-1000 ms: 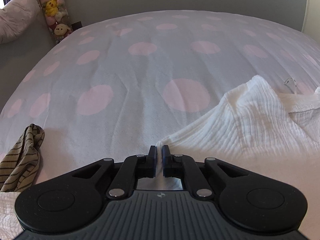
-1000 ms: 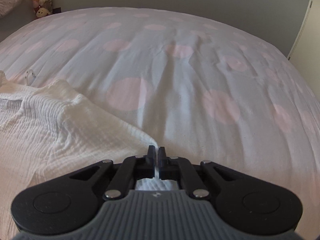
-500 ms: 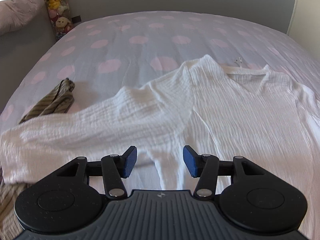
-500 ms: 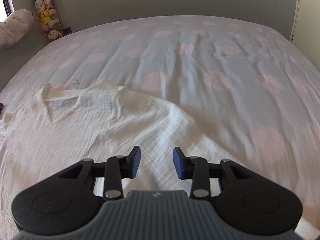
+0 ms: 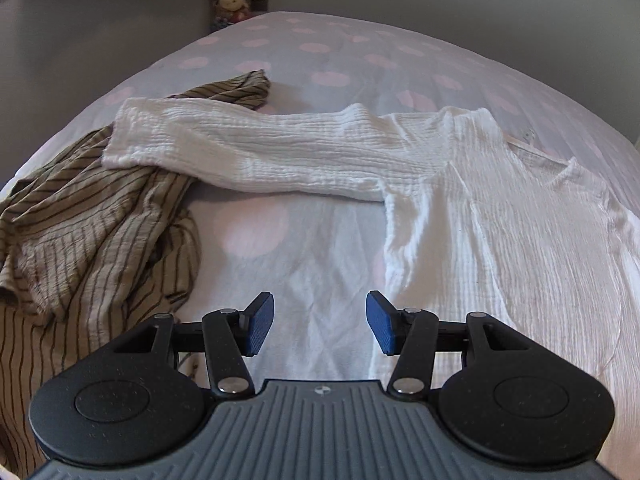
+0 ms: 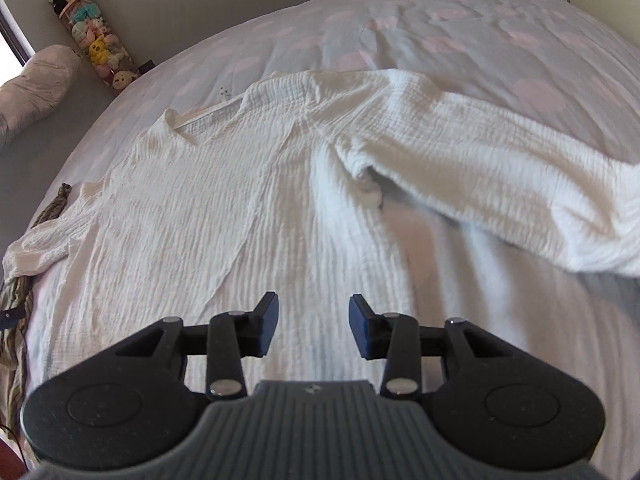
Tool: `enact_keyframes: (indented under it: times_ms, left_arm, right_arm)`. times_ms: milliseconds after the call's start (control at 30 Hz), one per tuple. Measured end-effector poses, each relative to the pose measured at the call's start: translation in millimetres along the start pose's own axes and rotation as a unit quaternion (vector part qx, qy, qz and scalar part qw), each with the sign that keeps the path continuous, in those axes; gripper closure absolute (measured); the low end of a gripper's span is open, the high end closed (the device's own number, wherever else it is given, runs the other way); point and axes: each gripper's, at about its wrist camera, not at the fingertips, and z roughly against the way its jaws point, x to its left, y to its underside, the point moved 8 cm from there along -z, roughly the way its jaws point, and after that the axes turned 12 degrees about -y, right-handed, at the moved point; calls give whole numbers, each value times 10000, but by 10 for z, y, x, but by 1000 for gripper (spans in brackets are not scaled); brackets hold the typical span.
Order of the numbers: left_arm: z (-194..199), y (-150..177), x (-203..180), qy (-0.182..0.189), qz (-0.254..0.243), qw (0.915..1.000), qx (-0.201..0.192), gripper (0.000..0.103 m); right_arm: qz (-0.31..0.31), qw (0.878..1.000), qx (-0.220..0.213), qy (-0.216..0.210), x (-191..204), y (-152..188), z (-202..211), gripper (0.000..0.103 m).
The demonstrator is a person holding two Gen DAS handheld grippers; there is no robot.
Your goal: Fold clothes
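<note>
Bed (image 5: pixel 320 248): two garments (one white (image 6: pixel 240 208))

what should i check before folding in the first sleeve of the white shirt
1. Left gripper open and empty: ok.
2. Right gripper open and empty: ok.
3. White shirt body spread flat, neckline away from the grippers: ok.
4. Left sleeve clear of other clothes: not ok, its cuff lies on the striped garment.
5. Right sleeve laid out smooth: not ok, bunched at the armpit.
6. Shirt hem straight: cannot tell, hidden below the grippers.
</note>
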Motion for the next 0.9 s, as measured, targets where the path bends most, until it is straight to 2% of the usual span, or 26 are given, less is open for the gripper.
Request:
enact_keyframes:
  times_ms: [200, 333, 433, 667, 900]
  left_arm:
    - [-1, -96, 424, -359, 635, 9967, -348, 54]
    - [-140, -191, 599, -464, 830, 9948, -356, 54]
    - [-225, -304, 714, -553, 991, 9926, -432, 54]
    - [-456, -586, 969, -828, 1143, 9886, -528, 54]
    - [-665, -834, 1269, -717, 1751, 9794, -704, 50]
  right_arm:
    - [-34, 9998, -209, -52, 340, 234, -65, 50]
    - [-56, 9993, -348, -87, 567, 391, -108, 36]
    - [-187, 9985, -509, -51, 522, 393, -109, 36]
    - [-556, 9974, -423, 193, 347, 424, -240, 36]
    - [-436, 9987, -212, 140, 396, 461, -396, 36]
